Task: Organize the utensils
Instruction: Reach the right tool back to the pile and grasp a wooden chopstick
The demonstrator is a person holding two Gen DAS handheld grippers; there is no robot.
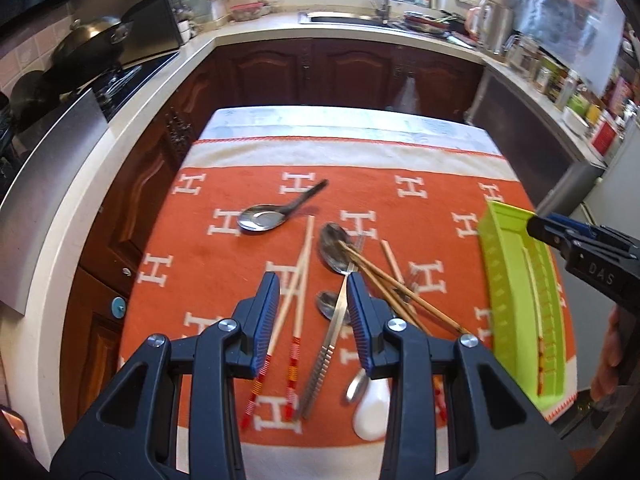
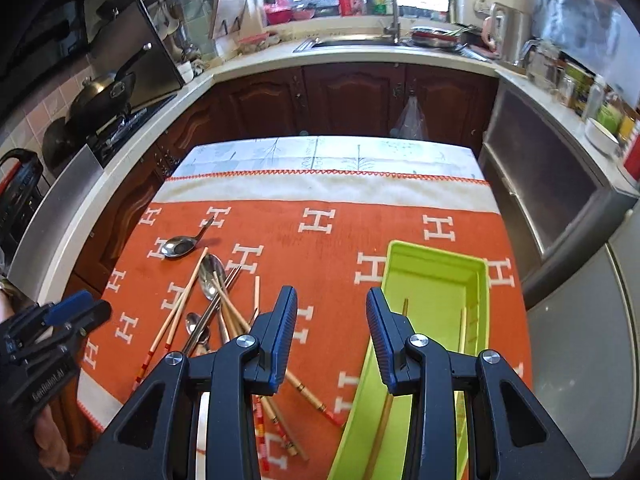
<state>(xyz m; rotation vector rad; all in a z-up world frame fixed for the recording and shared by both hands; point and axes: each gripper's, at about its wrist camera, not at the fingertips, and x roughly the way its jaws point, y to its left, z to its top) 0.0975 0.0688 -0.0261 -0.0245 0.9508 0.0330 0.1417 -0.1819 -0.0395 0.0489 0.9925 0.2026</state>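
utensils (image 1: 344, 280) lie below both grippers' spread fingers (image 1: 268, 312).

Orange H-pattern cloth (image 1: 224, 280) on table; wok (image 2: 104, 92) on stove; sink faucet (image 2: 390, 4) behind.

Orange cloth (image 1: 248, 280) with white H motifs and a white border; lime-green tray (image 2: 436, 280); pale chopsticks (image 1: 298, 280) with red-and-white banded ends; brown chopsticks (image 1: 400, 290); silver spoons (image 1: 262, 218) — black grippers, blue pads (image 2: 286, 332).
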